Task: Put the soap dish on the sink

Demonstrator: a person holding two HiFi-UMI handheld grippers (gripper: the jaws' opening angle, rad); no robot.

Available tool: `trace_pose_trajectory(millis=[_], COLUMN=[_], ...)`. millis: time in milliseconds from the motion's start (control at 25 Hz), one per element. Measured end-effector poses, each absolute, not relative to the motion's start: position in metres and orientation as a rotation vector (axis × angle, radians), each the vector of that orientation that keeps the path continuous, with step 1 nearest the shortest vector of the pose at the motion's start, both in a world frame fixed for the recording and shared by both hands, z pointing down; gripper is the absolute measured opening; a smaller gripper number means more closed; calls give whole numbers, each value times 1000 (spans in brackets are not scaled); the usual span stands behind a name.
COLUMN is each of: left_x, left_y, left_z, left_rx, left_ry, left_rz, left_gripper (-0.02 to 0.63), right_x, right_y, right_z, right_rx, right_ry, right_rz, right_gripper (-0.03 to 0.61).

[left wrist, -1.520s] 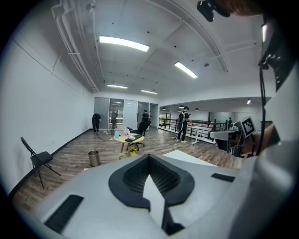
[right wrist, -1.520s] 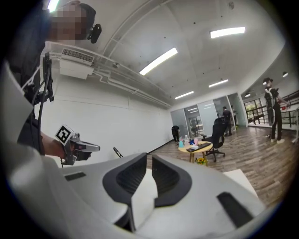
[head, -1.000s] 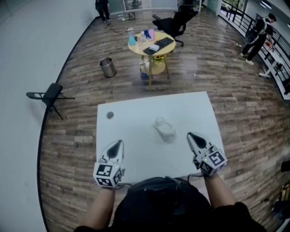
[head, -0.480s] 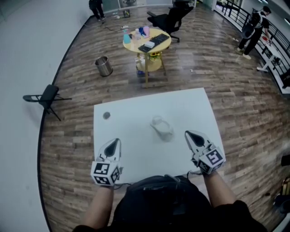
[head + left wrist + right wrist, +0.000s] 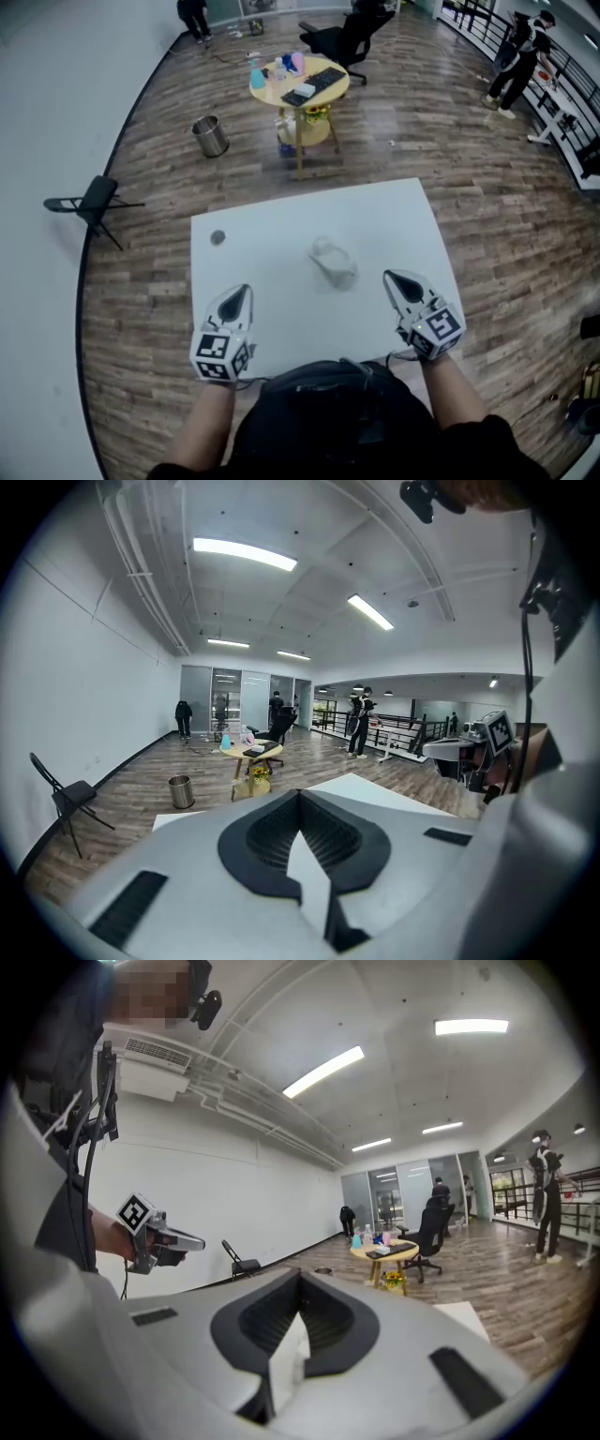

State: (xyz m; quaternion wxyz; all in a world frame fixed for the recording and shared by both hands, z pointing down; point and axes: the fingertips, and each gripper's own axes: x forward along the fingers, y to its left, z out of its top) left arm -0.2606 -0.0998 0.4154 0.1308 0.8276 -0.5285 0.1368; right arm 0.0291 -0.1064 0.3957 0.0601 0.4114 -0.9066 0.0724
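1. The left gripper [image 5: 244, 292] is clenched shut with nothing in it; the right gripper [image 5: 390, 278] is shut and empty too; both are held at the near edge of the white table [image 5: 394, 216].
2. A small see-through thing, taken to be the soap dish [image 5: 335, 263], is seen near the middle of the table, a little beyond the two grippers; it is touched by neither.
3. No sink can be made out in any view; only a small dark round thing [image 5: 217, 238] is seen near the table's far left corner.
4. Two stages are fitted by this: the dish may be waiting to be picked up, or it may be set down already, if the white top is meant as the sink; which one cannot be told.
5. For any grip on the dish, the jaws would have to be opened; the clear rim would have to be pinched gently, as it looks slippery.
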Motion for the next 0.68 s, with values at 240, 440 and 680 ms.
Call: trace_pose_trajectory(millis=[240, 440, 680], left_x=[-265, -274, -275], left_y=[-97, -97, -96], left_z=[421, 420, 420], left_rx=[2410, 2390, 2392], left_ry=[-1530, -1534, -1532], left_rz=[416, 405, 413], left_gripper=[-11, -11, -11], right_x=[23, 14, 9], right_y=[-107, -108, -105], right_z=[399, 398, 398], right_rx=[1239, 1240, 1207], right_ry=[-2746, -2754, -2748], right_rz=[220, 232, 221], right_gripper=[3, 3, 3])
